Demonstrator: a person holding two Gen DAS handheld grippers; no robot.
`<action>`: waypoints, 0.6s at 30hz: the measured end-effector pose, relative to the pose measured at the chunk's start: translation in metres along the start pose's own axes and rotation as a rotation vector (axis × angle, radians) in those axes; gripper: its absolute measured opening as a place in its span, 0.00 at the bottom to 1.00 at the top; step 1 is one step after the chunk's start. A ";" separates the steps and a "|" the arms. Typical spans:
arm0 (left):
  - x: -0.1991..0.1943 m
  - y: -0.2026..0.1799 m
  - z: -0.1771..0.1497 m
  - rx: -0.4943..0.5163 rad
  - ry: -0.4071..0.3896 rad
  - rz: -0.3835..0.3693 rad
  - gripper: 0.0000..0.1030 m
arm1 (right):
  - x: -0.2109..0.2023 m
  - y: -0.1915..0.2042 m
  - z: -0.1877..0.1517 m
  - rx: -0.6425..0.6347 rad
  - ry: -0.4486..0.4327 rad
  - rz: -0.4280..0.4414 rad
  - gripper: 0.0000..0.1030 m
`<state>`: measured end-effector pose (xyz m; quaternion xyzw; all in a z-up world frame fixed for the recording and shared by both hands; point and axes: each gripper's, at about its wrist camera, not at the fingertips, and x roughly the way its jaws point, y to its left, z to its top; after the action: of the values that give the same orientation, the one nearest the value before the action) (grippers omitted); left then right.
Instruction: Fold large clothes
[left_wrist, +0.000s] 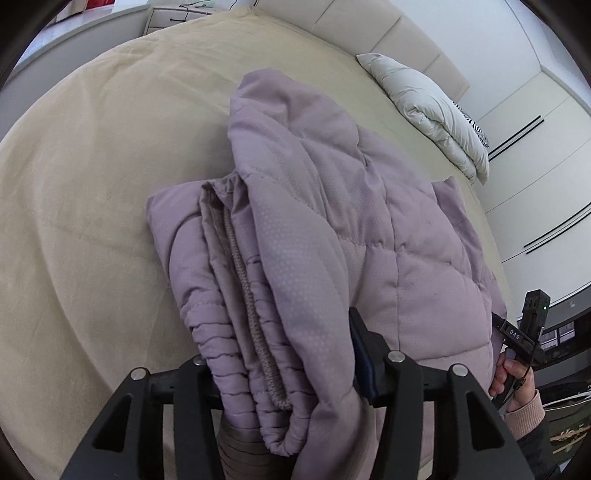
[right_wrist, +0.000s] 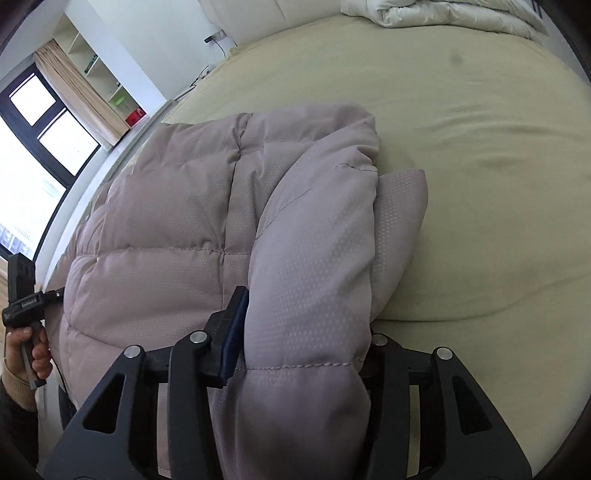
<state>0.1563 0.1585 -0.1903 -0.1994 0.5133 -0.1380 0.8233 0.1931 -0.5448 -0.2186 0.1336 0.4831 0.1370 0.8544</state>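
A lilac quilted puffer jacket (left_wrist: 332, 206) lies folded on the beige bed (left_wrist: 92, 184). In the left wrist view its gathered, ribbed edge sits as a loose bundle between the fingers of my left gripper (left_wrist: 280, 343). Only the right pad (left_wrist: 360, 354) shows; the other is under the fabric. In the right wrist view a thick fold of the jacket (right_wrist: 310, 258) fills my right gripper (right_wrist: 306, 314), with the blue left pad (right_wrist: 232, 332) beside it. The fabric looks puffy, not pinched, in both. Each view shows a hand (left_wrist: 513, 380) (right_wrist: 29, 350) on the other gripper's handle.
A folded white duvet (left_wrist: 432, 110) (right_wrist: 443, 14) lies at the head of the bed by the padded headboard (left_wrist: 351, 22). White wardrobe doors (left_wrist: 535, 166) stand beyond it. A window (right_wrist: 33, 147) and shelves (right_wrist: 96, 66) flank the far side.
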 end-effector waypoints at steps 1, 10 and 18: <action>0.000 -0.002 -0.001 0.009 -0.003 0.008 0.54 | 0.000 0.002 0.000 -0.004 -0.001 -0.010 0.41; -0.017 0.002 -0.015 -0.047 -0.071 -0.006 0.58 | -0.012 -0.014 -0.010 0.137 -0.006 0.024 0.55; -0.057 0.000 -0.039 -0.036 -0.140 0.035 0.60 | -0.070 -0.048 -0.035 0.325 -0.080 0.004 0.55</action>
<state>0.0966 0.1758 -0.1610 -0.2145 0.4600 -0.1001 0.8558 0.1332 -0.6117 -0.1978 0.2764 0.4641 0.0534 0.8399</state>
